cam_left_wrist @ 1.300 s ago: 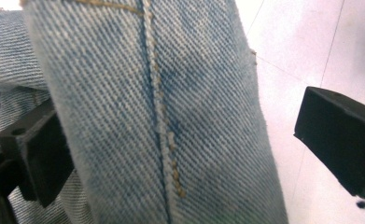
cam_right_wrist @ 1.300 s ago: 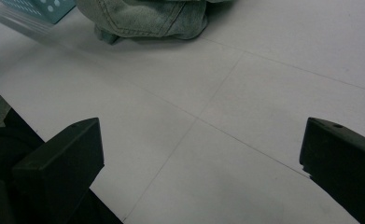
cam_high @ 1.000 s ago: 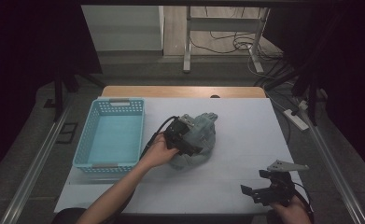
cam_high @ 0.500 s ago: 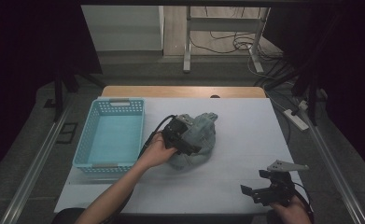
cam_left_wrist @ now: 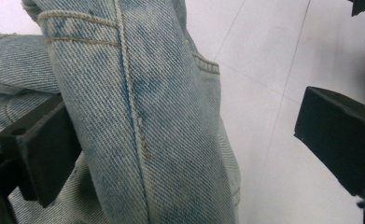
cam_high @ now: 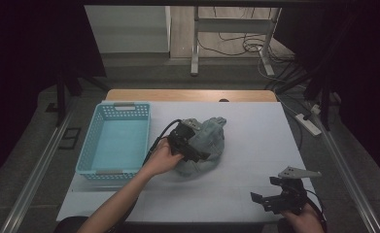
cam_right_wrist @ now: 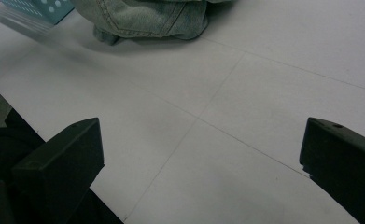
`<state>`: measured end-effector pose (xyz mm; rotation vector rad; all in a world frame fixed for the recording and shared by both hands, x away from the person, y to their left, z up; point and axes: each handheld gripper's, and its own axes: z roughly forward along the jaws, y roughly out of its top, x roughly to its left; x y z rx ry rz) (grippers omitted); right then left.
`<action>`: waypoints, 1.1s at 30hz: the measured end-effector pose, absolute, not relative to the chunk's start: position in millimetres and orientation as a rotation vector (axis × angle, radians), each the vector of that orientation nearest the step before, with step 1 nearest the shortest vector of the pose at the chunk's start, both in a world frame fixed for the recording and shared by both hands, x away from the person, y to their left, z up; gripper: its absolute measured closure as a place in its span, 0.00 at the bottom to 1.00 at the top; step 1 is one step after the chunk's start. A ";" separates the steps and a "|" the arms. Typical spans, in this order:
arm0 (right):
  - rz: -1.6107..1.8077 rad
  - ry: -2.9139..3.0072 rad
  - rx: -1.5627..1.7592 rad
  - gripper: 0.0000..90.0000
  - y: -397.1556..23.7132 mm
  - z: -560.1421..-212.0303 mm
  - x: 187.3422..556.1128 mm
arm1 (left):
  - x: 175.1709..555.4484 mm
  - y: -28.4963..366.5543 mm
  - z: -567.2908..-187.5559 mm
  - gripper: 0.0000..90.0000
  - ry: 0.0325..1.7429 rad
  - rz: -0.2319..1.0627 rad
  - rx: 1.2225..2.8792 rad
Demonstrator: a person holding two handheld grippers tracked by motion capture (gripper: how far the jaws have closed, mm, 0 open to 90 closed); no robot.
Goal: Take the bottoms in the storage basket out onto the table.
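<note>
1. white table (cam_high: 255,145): it carries every item below; faint crease lines cross its surface.
2. crumpled denim garment (cam_high: 208,145): bunched in a heap near the table's middle, just right of the basket; pale seams and stitching run down the fold seen in the left gripper view.
3. left gripper (cam_high: 190,144): pressed into the heap's left side, held by the person's left hand (cam_high: 161,158). its jaws stand wide, one black jaw against the cloth, the other well clear over bare table.
4. right gripper (cam_high: 281,196): near the table's front right corner, well apart from the garment, jaws spread wide with nothing between them.
5. light blue basket (cam_high: 97,138): at the table's left.
</note>
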<state>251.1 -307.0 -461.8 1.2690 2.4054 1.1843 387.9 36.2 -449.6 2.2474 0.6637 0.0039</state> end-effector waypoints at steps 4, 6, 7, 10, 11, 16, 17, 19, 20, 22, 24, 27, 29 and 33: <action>1.186 2.405 1.266 0.00 -307.0 -461.7 251.0 | 387.1 37.6 -448.7 0.00 0.663 -0.003 2.246; 1.183 2.408 1.265 0.00 -307.1 -461.6 251.0 | 386.4 38.3 -447.7 0.00 0.661 -0.005 2.246; 1.183 2.408 1.265 0.00 -307.1 -461.6 251.0 | 386.2 38.7 -447.3 0.00 0.659 -0.007 2.245; 1.185 2.407 1.263 0.00 -306.8 -461.8 251.0 | 385.6 39.6 -446.4 0.00 0.655 -0.005 2.245; 1.185 2.408 1.262 0.00 -306.8 -461.8 251.0 | 385.4 39.9 -446.1 0.00 0.653 -0.006 2.246; 1.185 2.407 1.265 0.00 -306.9 -461.8 251.0 | 385.2 42.4 -444.8 0.00 0.648 -0.010 2.243; 1.185 2.407 1.266 0.00 -306.9 -461.8 251.1 | 385.1 43.1 -444.3 0.00 0.648 -0.008 2.244; 1.185 2.407 1.266 0.00 -306.9 -461.8 251.1 | 384.7 44.6 -443.1 0.00 0.652 -0.005 2.241; 1.185 2.407 1.265 0.00 -306.9 -461.7 251.0 | 384.5 45.5 -442.3 0.00 0.650 -0.004 2.239; 1.185 2.407 1.265 0.00 -306.9 -461.8 251.0 | 384.2 47.0 -441.3 0.00 0.647 -0.011 2.235; 1.184 2.408 1.265 0.00 -306.7 -461.8 251.1 | 384.1 48.5 -440.7 0.00 0.645 -0.021 2.230; 1.185 2.406 1.264 0.00 -306.6 -461.9 251.0 | 384.0 50.7 -439.9 0.00 0.640 -0.030 2.229; 1.184 2.408 1.263 0.00 -306.7 -461.8 251.0 | 383.9 51.2 -439.7 0.00 0.639 -0.035 2.226; 1.185 2.408 1.266 0.00 -306.9 -461.8 251.1 | 383.8 53.4 -438.4 0.00 0.651 -0.066 2.218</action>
